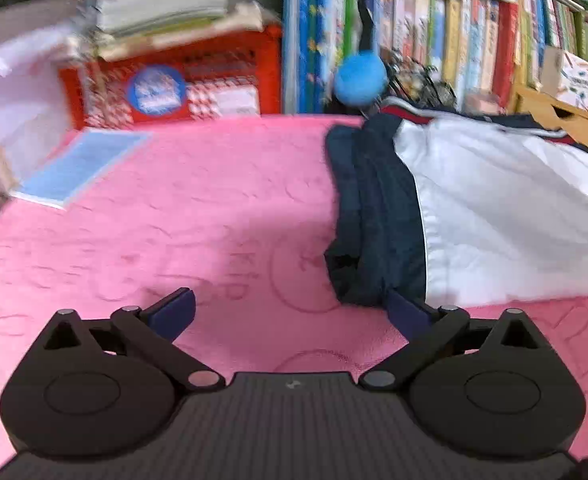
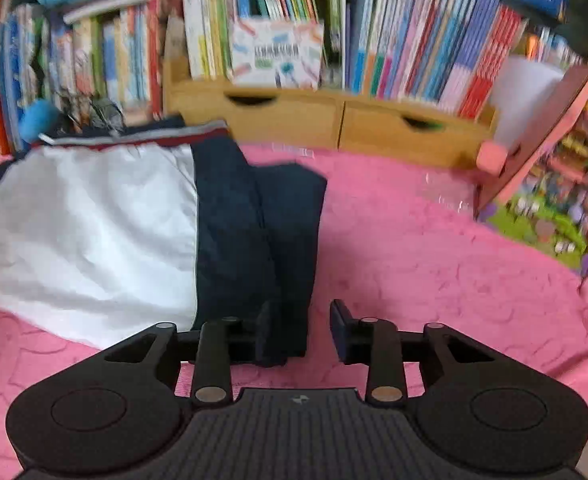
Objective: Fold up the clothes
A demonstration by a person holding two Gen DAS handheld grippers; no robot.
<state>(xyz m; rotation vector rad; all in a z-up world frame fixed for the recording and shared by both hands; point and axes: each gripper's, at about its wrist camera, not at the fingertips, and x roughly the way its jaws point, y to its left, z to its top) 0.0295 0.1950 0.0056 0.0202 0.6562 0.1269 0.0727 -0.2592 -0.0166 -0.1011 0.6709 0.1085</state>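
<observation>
Left gripper (image 1: 289, 312) jaws stand wide apart beside the jacket (image 1: 494, 208); right gripper (image 2: 300, 326) jaws are apart around its navy edge, not pinching.

Both views are evenly and fairly brightly lit by soft indoor light, with no glare. Motion blur smears both; in the left wrist view the red crate (image 1: 173, 80) and papers beyond the hand-held gripper (image 1: 294, 312) are streaked. A faint purplish shadow falls on the pink cover (image 1: 213, 216) just ahead of it. Fisheye bending curves the bookshelf (image 2: 334, 116) and darkens the corners.
</observation>
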